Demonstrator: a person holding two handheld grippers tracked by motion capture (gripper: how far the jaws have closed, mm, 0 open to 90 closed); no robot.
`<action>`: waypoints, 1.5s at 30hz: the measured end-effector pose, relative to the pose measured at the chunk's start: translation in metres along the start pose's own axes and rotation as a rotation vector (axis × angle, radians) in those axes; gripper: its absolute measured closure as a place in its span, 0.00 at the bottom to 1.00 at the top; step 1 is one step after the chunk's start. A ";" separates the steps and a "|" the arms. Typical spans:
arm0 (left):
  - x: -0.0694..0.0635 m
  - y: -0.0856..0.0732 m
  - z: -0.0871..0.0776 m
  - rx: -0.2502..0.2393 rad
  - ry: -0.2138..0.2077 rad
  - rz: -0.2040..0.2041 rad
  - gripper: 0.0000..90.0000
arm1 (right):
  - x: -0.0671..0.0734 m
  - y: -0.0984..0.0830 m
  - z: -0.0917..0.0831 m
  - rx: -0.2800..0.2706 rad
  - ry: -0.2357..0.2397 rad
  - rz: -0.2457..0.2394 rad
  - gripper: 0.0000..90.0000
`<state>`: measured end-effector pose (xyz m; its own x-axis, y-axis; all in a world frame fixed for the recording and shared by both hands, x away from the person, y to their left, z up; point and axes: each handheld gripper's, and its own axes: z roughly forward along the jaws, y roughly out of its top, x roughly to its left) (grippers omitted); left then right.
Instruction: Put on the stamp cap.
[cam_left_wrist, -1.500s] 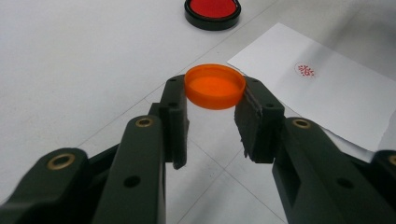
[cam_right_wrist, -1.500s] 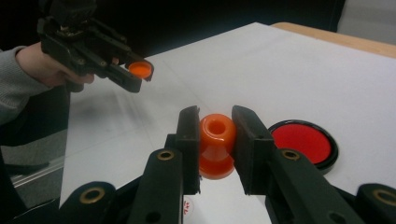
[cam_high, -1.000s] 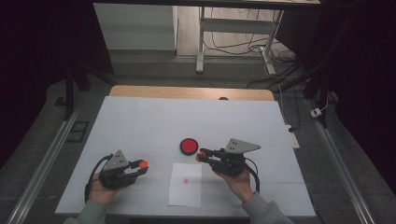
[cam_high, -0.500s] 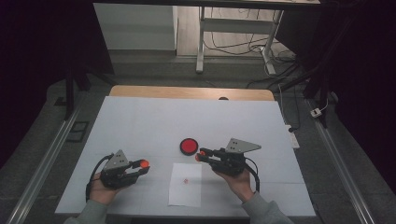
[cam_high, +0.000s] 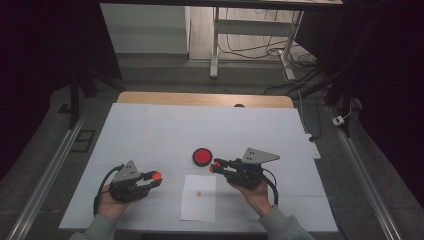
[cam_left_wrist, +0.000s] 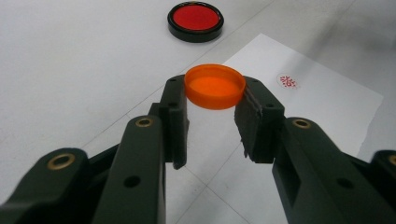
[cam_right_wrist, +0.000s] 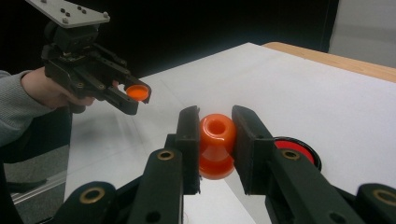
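Stamp, orange and spool-shaped with a hollow top, sits pinched in my right tongs, the two jaws pressing its narrow waist from either side. Its orange cap is clamped by the rim at the very tip of my left tongs, open side up. Both look like light, stiff moulded plastic, smooth and a bit glossy, so I judge they could slip or twist if squeezed off-centre; the waist is the sound place to grip the stamp, and the cap is best taken across its full width, as now. Just ahead of the right tongs the red ink pad lies in its black tin on the bench. Between the two tongs, slightly nearer me, lies the white paper sheet with a small red stamped mark on it.
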<state>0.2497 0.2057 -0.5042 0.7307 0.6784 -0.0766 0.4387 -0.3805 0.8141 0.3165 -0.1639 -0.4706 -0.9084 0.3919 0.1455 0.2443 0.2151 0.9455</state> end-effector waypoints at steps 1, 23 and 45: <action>0.000 0.000 0.000 0.000 0.000 0.000 0.72 | 0.000 0.000 0.000 0.000 0.000 0.000 0.80; -0.014 0.010 0.014 0.015 -0.029 0.034 0.72 | 0.001 0.001 0.000 -0.008 0.010 0.004 0.80; -0.022 0.048 0.031 0.016 -0.053 0.094 0.72 | 0.003 0.001 0.000 -0.010 0.013 0.010 0.80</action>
<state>0.2713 0.1532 -0.4818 0.7957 0.6049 -0.0310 0.3747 -0.4513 0.8099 0.3141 -0.1628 -0.4693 -0.9103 0.3826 0.1582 0.2495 0.2021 0.9470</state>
